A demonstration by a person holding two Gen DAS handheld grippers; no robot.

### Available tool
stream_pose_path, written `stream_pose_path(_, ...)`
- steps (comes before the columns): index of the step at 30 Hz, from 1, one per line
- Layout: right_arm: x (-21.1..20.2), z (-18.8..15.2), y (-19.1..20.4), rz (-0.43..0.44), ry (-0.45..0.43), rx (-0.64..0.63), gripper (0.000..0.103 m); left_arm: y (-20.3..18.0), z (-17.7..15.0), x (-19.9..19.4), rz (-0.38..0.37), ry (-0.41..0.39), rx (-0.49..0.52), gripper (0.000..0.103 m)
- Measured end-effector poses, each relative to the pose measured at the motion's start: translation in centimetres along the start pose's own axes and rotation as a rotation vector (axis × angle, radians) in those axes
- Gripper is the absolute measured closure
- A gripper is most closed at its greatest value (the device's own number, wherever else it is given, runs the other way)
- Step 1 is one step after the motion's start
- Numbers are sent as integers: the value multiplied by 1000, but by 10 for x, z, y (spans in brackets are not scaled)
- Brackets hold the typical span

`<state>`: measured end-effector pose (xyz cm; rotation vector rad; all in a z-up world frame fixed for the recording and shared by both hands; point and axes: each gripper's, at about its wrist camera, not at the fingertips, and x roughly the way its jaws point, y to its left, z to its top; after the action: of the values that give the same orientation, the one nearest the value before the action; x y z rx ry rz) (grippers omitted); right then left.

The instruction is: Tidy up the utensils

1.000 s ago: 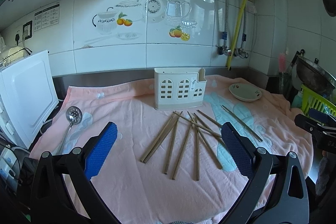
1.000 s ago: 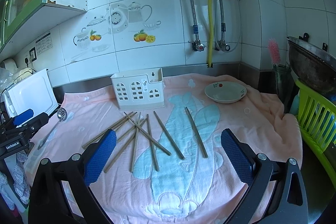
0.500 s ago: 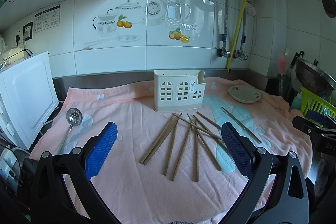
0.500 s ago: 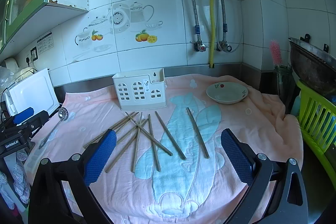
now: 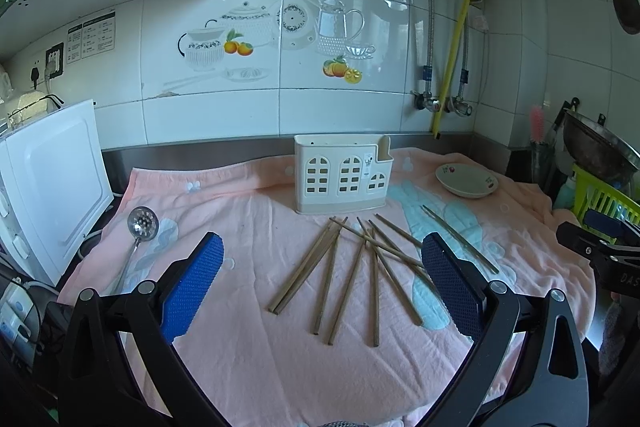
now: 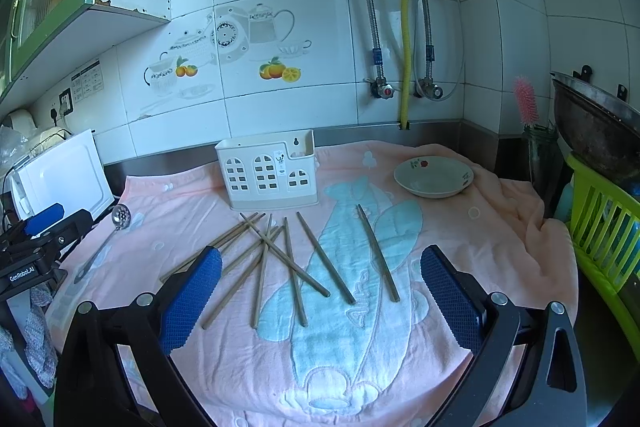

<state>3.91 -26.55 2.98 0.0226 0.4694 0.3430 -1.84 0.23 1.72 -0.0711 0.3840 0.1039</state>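
Several wooden chopsticks (image 5: 354, 267) lie scattered on the pink towel (image 5: 260, 359), in front of a cream utensil holder (image 5: 341, 179). They also show in the right wrist view (image 6: 280, 259), with the holder (image 6: 267, 175) behind them. A metal slotted spoon (image 5: 138, 233) lies at the left; it also shows in the right wrist view (image 6: 108, 233). My left gripper (image 5: 320, 287) is open and empty above the towel's near side. My right gripper (image 6: 320, 295) is open and empty, held above the chopsticks' near ends.
A white bowl (image 6: 434, 177) sits at the back right. A green basket (image 6: 608, 227) and a metal pot (image 6: 592, 123) stand at the right edge. A white appliance (image 5: 44, 183) stands at the left. The tiled wall with pipes (image 6: 406, 27) is behind.
Both grippers have shifted slightly; the scene sits a little lower and closer in the views. Nothing on the towel has moved.
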Motion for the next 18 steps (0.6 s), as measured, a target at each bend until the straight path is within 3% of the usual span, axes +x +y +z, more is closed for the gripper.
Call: stream_pose_path(18,1,0,0,5,0,1,7,-2,1,3,4,8,-2,5)
